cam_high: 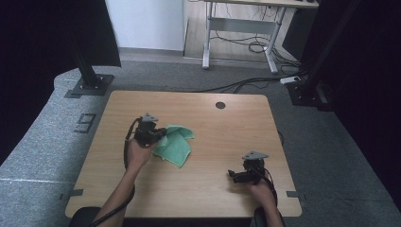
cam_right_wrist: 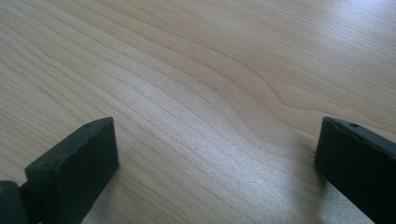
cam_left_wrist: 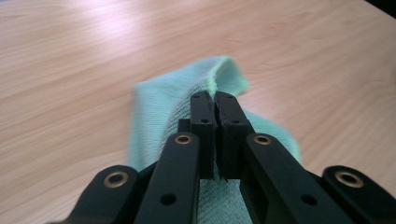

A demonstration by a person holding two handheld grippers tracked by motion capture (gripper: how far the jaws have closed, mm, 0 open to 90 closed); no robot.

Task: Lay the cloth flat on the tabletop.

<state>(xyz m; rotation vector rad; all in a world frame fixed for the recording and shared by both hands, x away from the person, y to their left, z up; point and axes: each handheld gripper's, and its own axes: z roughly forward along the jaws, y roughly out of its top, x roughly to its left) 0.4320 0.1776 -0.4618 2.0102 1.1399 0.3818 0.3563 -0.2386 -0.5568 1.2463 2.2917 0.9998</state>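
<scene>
Black jaws of the left gripper [cam_left_wrist: 217, 105] are seen pressed together close to the lens in the left gripper view, with a raised fold of a green cloth [cam_left_wrist: 159, 107] pinched between their tips. Beyond the pinch, the cloth drapes down onto the wooden table [cam_left_wrist: 70, 70], so part of it is lifted while the rest lies on the surface. From the high view, the cloth [cam_high: 176, 144] is found left of the table's middle, rumpled and partly doubled over, and the left gripper [cam_high: 158, 137] is held at its left edge.

For the fold to be carried well, the pinch should probably be kept firm and the corner drawn across slowly, so that the thin fabric is not dragged out of the tips or bunched.

The left forearm is stretched forward from the bottom edge, with the hand wrapped around the gripper's body. Nearer the right front corner, the right gripper [cam_high: 239, 176] is rested low over bare wood, well apart from the cloth, its jaws spread wide with nothing between them.
</scene>
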